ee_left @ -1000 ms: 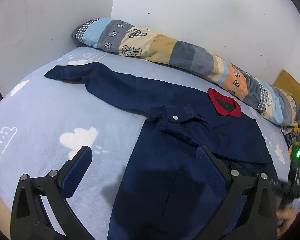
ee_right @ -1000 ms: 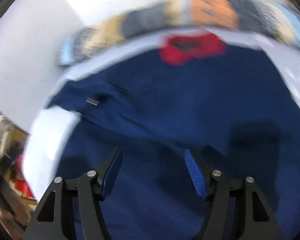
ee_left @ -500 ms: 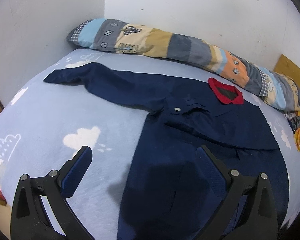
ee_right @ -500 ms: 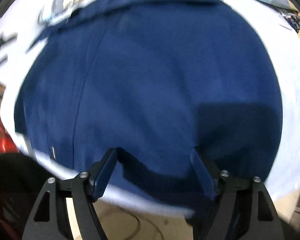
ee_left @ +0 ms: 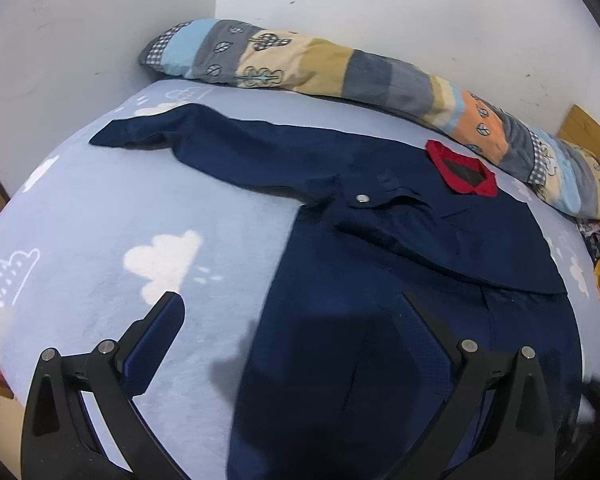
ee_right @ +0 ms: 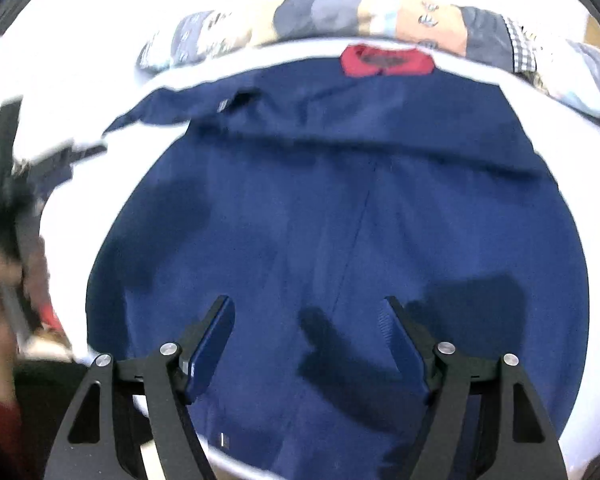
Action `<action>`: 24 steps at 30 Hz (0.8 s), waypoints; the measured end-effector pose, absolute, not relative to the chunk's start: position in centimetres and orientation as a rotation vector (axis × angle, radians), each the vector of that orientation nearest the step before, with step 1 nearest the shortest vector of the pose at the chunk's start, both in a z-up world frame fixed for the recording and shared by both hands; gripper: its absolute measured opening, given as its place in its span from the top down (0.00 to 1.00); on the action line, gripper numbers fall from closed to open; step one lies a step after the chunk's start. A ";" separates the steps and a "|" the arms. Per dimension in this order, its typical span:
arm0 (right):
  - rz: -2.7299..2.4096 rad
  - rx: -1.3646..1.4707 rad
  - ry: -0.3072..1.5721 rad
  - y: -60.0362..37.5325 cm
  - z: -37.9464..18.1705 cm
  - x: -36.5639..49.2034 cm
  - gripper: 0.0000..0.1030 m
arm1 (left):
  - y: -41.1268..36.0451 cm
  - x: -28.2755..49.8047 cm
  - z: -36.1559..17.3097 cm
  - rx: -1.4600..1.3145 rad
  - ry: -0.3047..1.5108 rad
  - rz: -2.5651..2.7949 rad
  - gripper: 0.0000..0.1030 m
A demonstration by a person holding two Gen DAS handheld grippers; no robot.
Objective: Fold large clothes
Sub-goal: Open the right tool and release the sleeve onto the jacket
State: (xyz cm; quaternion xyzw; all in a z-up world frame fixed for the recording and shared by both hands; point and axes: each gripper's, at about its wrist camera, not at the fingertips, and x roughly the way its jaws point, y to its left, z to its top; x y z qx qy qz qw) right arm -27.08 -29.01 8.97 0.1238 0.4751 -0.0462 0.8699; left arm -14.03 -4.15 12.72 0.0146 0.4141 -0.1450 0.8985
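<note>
Cloud-print bed (ee_left: 100, 216) by white walls (ee_left: 380, 8) – both tongs (ee_left: 292, 320) (ee_right: 308, 316) spread over jacket (ee_left: 400, 280)

No readable text, label, brand, number or sign shows in either view. The pale blue bedsheet (ee_left: 100, 216) carries only white cloud drawings, and the long patchwork pillow (ee_left: 340, 68) at twelve o'clock only leaf and tree motifs.
</note>
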 end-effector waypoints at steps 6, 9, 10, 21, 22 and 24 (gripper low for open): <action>-0.210 0.432 0.951 -34.2 7.6 -22.3 0.25 | -6.9 -13.8 12.5 0.076 0.866 -0.339 0.00; -0.265 0.518 1.021 -36.2 4.6 -21.1 0.26 | -8.8 -13.4 11.8 0.103 0.883 -0.360 0.00; -0.280 0.585 1.056 -36.8 3.6 -20.8 0.26 | -9.8 -12.8 11.5 0.129 0.891 -0.358 0.00; -0.215 0.687 0.981 -37.5 5.4 -21.1 0.27 | -15.6 -11.3 11.8 0.136 0.903 -0.369 0.00; -0.215 0.691 0.985 -37.7 5.3 -21.0 0.27 | -15.8 -11.6 12.0 0.158 0.882 -0.366 0.00; -0.203 0.699 0.984 -37.7 5.4 -21.2 0.27 | -15.6 -11.6 12.4 0.171 0.862 -0.356 0.00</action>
